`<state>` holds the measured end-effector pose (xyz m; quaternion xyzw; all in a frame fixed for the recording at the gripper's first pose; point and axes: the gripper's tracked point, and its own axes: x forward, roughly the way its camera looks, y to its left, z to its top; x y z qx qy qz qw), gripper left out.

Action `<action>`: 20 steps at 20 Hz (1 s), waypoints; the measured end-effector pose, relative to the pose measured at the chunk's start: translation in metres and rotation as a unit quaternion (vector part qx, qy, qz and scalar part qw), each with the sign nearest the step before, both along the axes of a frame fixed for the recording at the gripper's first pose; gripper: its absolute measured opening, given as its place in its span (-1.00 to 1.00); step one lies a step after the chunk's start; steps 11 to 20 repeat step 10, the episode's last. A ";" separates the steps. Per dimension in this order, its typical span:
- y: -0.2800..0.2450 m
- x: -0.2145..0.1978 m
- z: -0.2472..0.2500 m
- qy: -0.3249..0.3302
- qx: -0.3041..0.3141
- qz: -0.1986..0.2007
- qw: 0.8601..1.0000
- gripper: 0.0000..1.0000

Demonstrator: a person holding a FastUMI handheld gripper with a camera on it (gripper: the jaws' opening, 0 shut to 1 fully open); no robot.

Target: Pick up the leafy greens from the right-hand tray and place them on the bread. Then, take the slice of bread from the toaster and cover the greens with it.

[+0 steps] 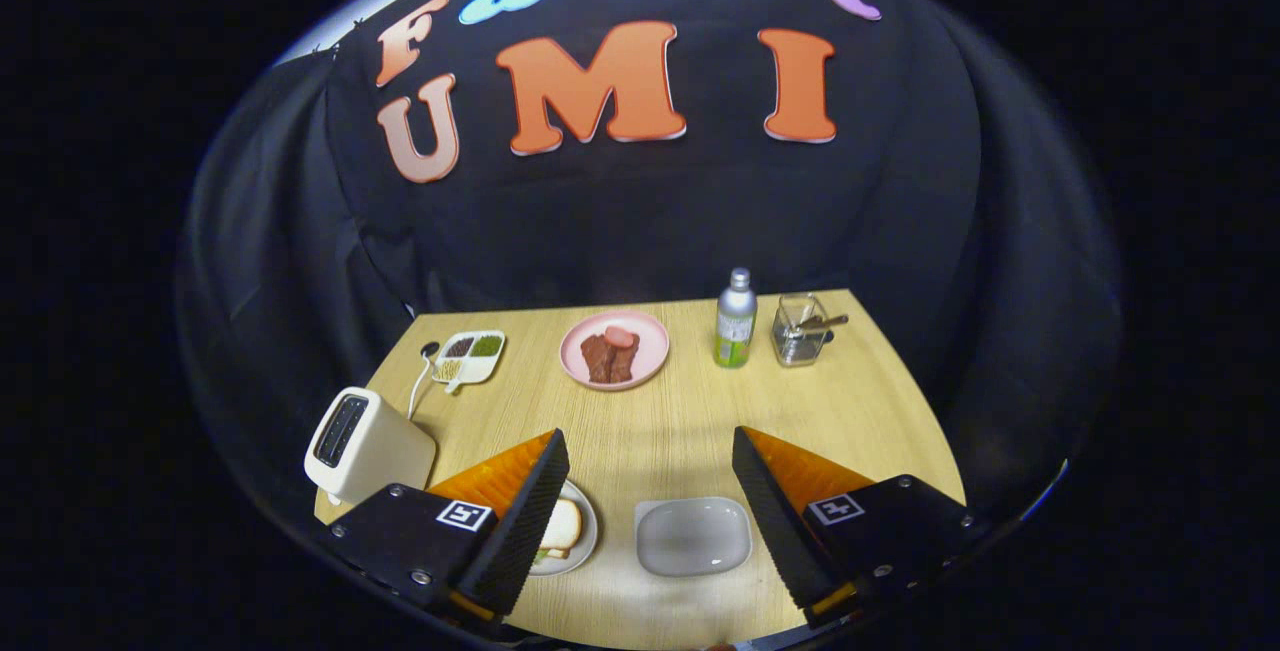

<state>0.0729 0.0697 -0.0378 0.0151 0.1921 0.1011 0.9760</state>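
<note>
The slice of bread (563,526) is lying on a round grey plate (583,541) on the wooden table (680,421), and a thin edge of leafy greens (545,553) is peeking out from under it at the near side, so the bread is sitting on top of the greens; the left finger is hiding part of both. The gripper (650,491) is hovering above the table with its 2 fingers spread wide apart, gripping nothing and touching nothing. The plate with the bread is lying partly beneath the left finger's tip, and just to the right of that plate, between the 2 fingers, a shallow grey tray (693,536) is sitting with nothing in it. Left of the bread plate and a little beyond it, a white toaster (365,446) is standing with its dark slot facing up; what is inside the slot cannot be made out. Its white cord (418,386) is running away toward a small divided dish (468,357) holding dark, green and pale fillings. Farther beyond the bread plate, a pink plate (614,349) is carrying pieces of reddish-brown meat (610,356). Right of that, a bottle (736,319) with a green label is standing upright, and a clear container (800,329) with a utensil in it is standing just beside the bottle.
</note>
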 end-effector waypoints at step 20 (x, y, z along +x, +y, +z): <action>-0.040 -0.050 0.099 -0.215 -0.002 -0.052 0.975 0.97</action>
